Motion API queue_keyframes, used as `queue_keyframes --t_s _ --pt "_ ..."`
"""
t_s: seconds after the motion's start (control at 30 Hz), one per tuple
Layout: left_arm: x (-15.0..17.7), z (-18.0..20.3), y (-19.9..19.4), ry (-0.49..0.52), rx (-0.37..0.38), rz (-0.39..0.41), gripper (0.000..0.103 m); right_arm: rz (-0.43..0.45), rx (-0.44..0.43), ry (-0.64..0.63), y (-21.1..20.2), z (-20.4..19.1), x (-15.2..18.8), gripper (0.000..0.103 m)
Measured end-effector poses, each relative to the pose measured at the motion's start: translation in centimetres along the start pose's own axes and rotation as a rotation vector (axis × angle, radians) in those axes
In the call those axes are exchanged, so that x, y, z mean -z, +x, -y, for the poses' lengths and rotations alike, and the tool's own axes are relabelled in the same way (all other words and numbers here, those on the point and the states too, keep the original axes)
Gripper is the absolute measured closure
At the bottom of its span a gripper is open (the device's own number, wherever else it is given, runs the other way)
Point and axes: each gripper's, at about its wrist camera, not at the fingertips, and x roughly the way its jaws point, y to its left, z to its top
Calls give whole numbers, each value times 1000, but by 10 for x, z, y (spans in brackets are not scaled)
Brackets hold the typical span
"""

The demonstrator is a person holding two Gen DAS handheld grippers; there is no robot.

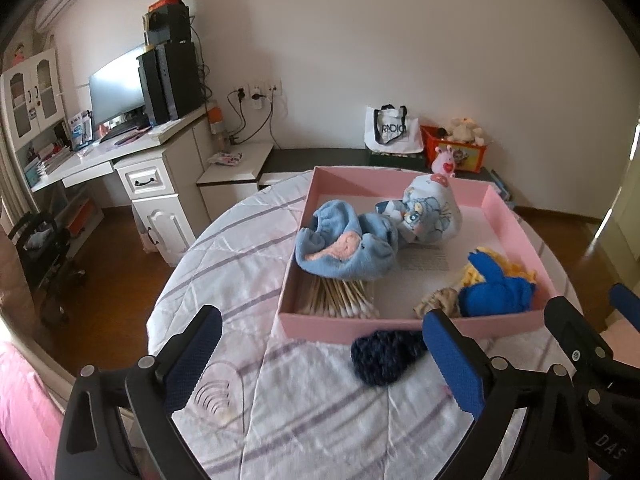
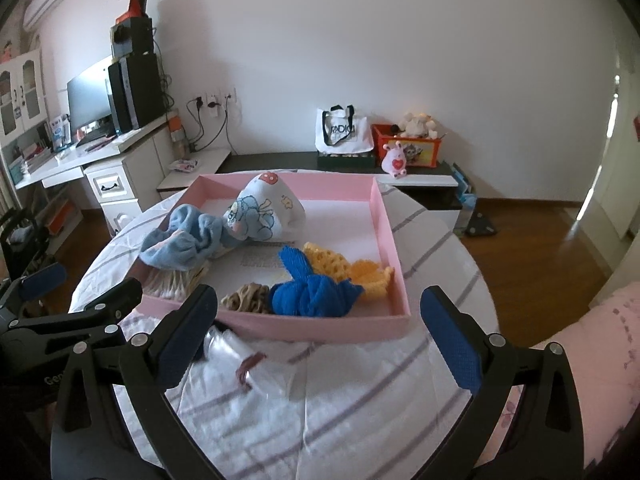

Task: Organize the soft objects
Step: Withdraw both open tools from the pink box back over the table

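Note:
A pink tray (image 1: 400, 326) (image 2: 320, 326) sits on the round table's striped cloth. In it lie a light blue towel (image 1: 344, 246) (image 2: 180, 244), a cartoon-print cloth (image 1: 430, 212) (image 2: 264, 210), a blue knotted cloth (image 1: 496, 292) (image 2: 312, 292), a yellow net (image 1: 516, 268) (image 2: 344, 266), a tan scrunchie (image 1: 438, 300) (image 2: 246, 298) and cotton swabs (image 1: 340, 300) (image 2: 168, 284). A dark blue knit piece (image 1: 386, 354) lies on the cloth in front of the tray. My left gripper (image 1: 324, 356) is open and empty just before it. My right gripper (image 2: 320, 340) is open and empty, above a clear plastic wrap (image 2: 248, 356).
A white desk (image 1: 120, 156) with a monitor and computer tower stands at the left. A low dark bench (image 2: 300, 158) along the wall holds a tote bag (image 2: 340, 132) and an orange toy box (image 2: 408, 146). Wooden floor surrounds the table.

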Motion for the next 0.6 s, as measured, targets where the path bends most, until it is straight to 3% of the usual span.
queue_keyframes --t_s 0.6 --pt "44 3 -139 -10 5 149 0 154 20 13 -116 10 16 0"
